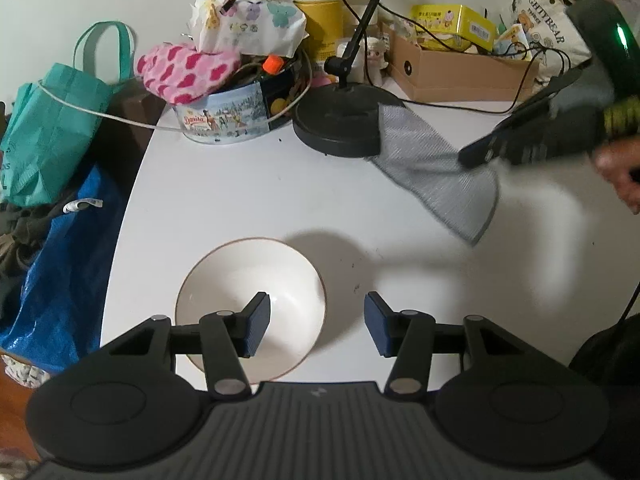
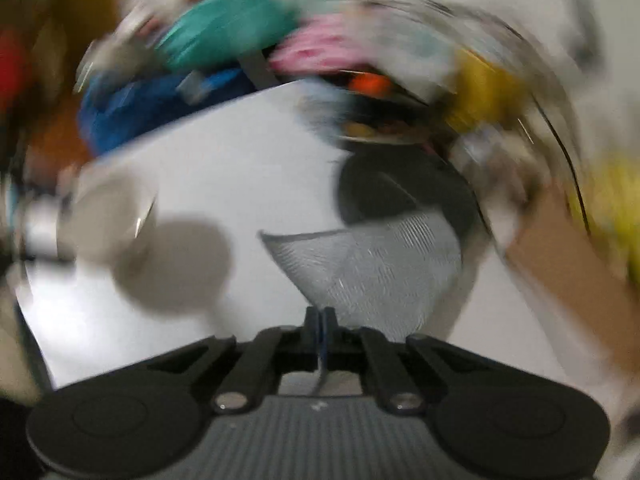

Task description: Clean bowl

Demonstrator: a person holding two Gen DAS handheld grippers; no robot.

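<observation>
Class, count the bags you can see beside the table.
2. A teal bag with handles sits left of the table; a blue bag lies below it. Others may be hidden in the clutter.

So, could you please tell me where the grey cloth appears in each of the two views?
Left wrist: the cloth hangs at upper right, pinched by the right gripper, above the table.
Right wrist: the cloth fans out at lower centre, just beyond the shut fingertips.
Shared landmark: the black round stand base, right behind the cloth.
</observation>
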